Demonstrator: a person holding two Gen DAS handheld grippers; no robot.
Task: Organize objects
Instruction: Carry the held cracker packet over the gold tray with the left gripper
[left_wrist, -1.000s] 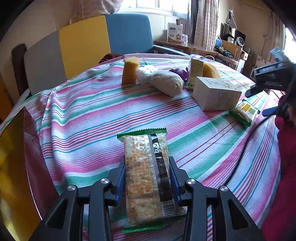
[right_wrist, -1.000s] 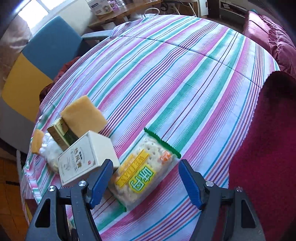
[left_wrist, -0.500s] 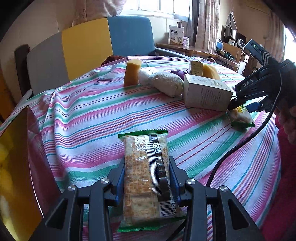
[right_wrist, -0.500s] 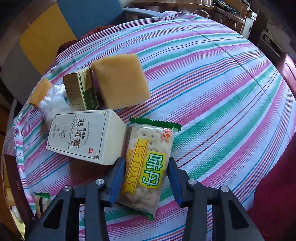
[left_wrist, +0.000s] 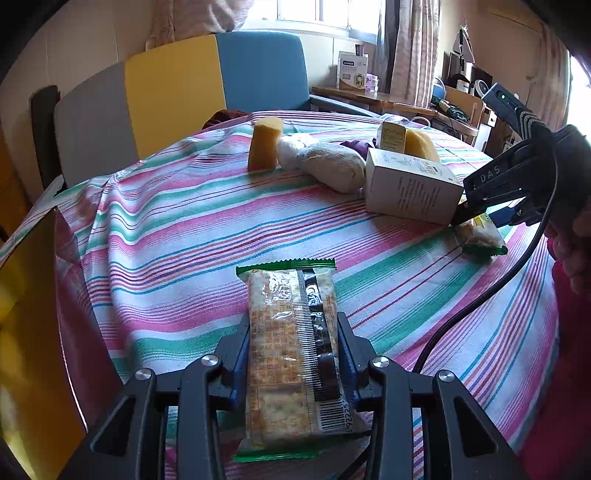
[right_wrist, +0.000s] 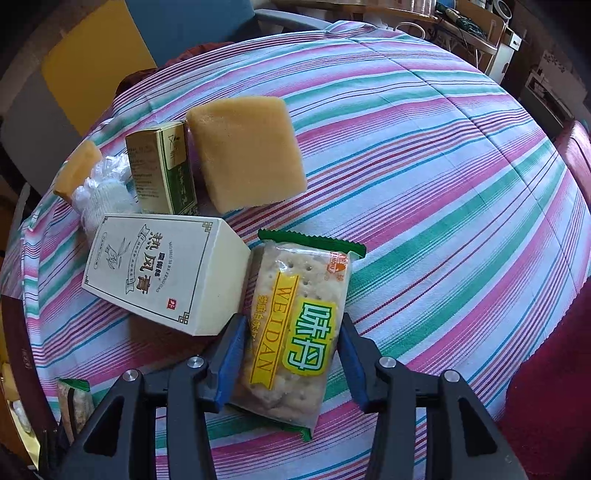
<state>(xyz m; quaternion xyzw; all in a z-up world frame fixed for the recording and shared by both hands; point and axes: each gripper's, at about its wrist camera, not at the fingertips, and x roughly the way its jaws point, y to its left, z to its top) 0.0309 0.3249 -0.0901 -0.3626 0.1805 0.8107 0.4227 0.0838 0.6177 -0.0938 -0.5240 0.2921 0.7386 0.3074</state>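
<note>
Fingers of the left gripper (left_wrist: 293, 363) are pressed flat against both long sides of a cracker packet (left_wrist: 291, 354), seam side up, its barcode end nearest the camera. That packet's long axis runs straight out along the fingers, with its green crimped end projecting well ahead of the tips over the striped tablecloth (left_wrist: 192, 236).

Fingers of the right gripper (right_wrist: 291, 360) bracket a second cracker packet (right_wrist: 299, 328), label side up. Its long axis also lies roughly along the fingers, slightly skewed toward the left finger. These jaws are opening at this moment; the left pad sits at the packet's edge, and a sliver of cloth appears to show beside the right pad, so no firm squeeze is evident. This packet rests on the cloth.

Just off the left finger of the right gripper lies a white box (right_wrist: 162, 273), its near corner close to that finger and its end touching the packet's side. Beyond the box, further from the tips, stand a green carton (right_wrist: 162, 173) and a yellow sponge (right_wrist: 245, 157), with a white cloth bundle (right_wrist: 103, 199) and a second sponge (right_wrist: 75, 168) to their left.

Judgement: the right hand is the one at the second packet, which is already aligned between its fingers. The deciding relation is the box crowding the left finger; a re-grip or lift should keep clear of it.
</note>
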